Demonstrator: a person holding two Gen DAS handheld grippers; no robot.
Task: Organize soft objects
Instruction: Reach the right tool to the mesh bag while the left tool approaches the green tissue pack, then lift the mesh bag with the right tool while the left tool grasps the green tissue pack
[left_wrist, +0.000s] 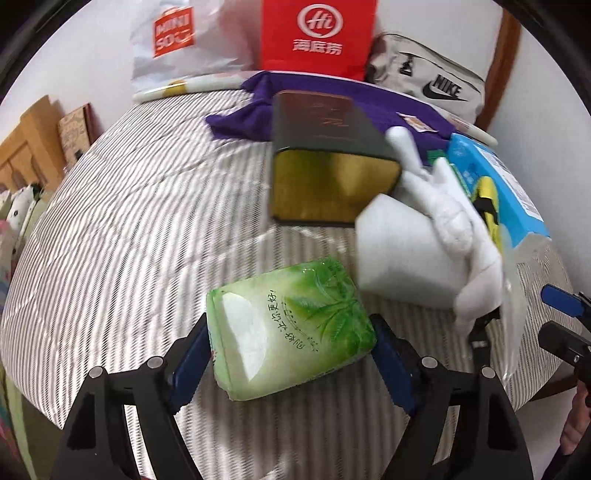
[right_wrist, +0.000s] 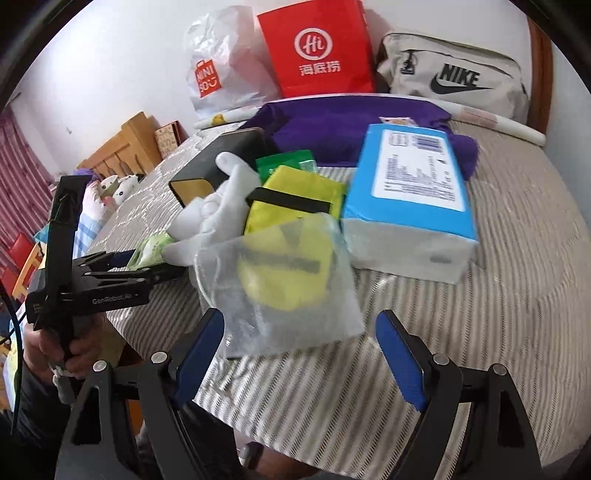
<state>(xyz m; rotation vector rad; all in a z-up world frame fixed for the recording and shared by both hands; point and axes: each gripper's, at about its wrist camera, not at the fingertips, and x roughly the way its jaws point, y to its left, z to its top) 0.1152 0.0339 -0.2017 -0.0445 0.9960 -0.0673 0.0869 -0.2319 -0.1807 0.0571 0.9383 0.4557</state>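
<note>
Left gripper (left_wrist: 291, 363) jaws wide, straddling green plastic-wrapped tissue pack (left_wrist: 290, 332) on striped tablecloth (left_wrist: 129, 240), grip unclear; right gripper (right_wrist: 301, 363) wide open, empty, beside clear plastic pouch (right_wrist: 280, 284).

Left gripper (left_wrist: 291, 365): striped cover (left_wrist: 129, 240) left of it lies open. Ahead-right, passage is blocked by dark box (left_wrist: 328, 158) and white plush (left_wrist: 424, 236). Right gripper (right_wrist: 299, 354): path ahead is blocked by clear bag (right_wrist: 280, 280) and blue tissue pack (right_wrist: 410, 199); bare cover is found right.
</note>
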